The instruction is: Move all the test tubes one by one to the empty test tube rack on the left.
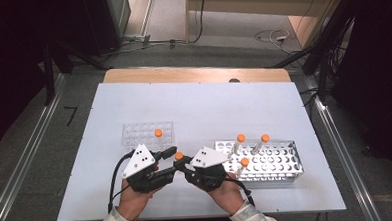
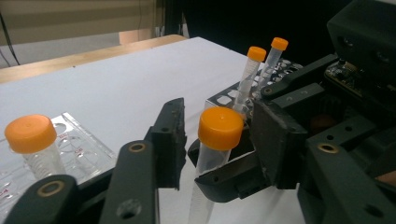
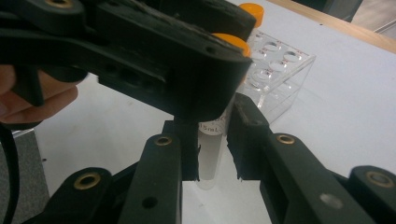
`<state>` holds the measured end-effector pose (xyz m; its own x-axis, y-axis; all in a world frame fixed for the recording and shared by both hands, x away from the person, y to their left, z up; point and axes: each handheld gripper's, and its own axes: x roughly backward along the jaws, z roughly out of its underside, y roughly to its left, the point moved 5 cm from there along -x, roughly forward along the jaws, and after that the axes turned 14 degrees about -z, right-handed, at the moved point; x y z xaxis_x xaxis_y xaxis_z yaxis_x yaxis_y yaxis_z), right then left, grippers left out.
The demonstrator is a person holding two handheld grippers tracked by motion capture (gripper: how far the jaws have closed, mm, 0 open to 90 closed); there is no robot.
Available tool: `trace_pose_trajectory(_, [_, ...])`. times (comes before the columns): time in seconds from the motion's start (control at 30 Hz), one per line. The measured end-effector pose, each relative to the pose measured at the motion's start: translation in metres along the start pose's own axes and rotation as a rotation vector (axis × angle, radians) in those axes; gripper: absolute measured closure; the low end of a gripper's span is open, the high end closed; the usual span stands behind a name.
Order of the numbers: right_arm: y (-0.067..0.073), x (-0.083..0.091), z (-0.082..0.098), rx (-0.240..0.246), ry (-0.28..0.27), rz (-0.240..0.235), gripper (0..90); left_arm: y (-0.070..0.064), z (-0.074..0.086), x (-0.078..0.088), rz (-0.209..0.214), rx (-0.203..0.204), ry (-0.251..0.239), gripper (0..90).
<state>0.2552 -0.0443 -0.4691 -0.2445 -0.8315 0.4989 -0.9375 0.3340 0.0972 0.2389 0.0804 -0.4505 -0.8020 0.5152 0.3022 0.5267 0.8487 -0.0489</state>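
Near the front edge of the white surface (image 1: 194, 105), about mid-width, both hand-held grippers meet over one orange-capped tube (image 2: 211, 154).

Right hand-held gripper (image 3: 214, 154): jaws closed on the clear tube body, pads pressing either side; tube held off the surface, roughly upright w/ a slight tilt.

Left hand-held gripper (image 2: 215, 140): jaws sit either side of the same tube just under its cap, only partly open. One pad is right beside the tube, the other stands a bit off; can't tell if either actually touches.

Clear rack (image 1: 135, 133) sits left of centre w/ one orange-capped tube (image 1: 158, 136) standing in it. Metal rack (image 1: 286, 161) is toward the front-right, holding three more capped tubes (image 1: 259, 144), all leaning. The held tube is between the two racks, nearer the metal one.
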Motion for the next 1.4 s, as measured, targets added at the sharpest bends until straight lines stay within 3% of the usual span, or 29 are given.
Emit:
trace_pose_trajectory(0.27, [0.001,0.0,0.0,0.001,-0.001,-0.003,72.5,0.0,0.002,-0.002,0.006,-0.002,0.011,67.8])
trace_pose_trajectory(0.53, [0.0,0.001,0.0,-0.006,-0.013,-0.015,70.5,0.001,0.0,-0.001,0.002,0.02,0.01,69.6])
trace_pose_trajectory(0.67, [0.0,0.003,-0.001,-0.023,-0.022,-0.038,46.5,0.005,-0.001,0.001,-0.01,0.037,0.005,69.8])
trace_pose_trajectory(0.8, [0.001,0.006,0.0,-0.042,-0.007,-0.054,29.7,0.011,-0.003,0.003,-0.021,0.059,-0.003,69.8])
trace_pose_trajectory(0.87, [0.001,0.009,0.002,-0.039,0.003,-0.054,26.0,0.014,-0.005,0.005,-0.028,0.068,-0.005,69.8])
trace_pose_trajectory(1.1, [0.008,0.025,0.004,-0.028,-0.016,-0.06,24.4,0.028,-0.013,0.014,-0.05,0.102,-0.022,69.8])
trace_pose_trajectory(1.4, [0.013,0.036,0.007,-0.022,-0.029,-0.061,24.3,0.047,-0.023,0.025,-0.11,0.125,-0.044,69.8])
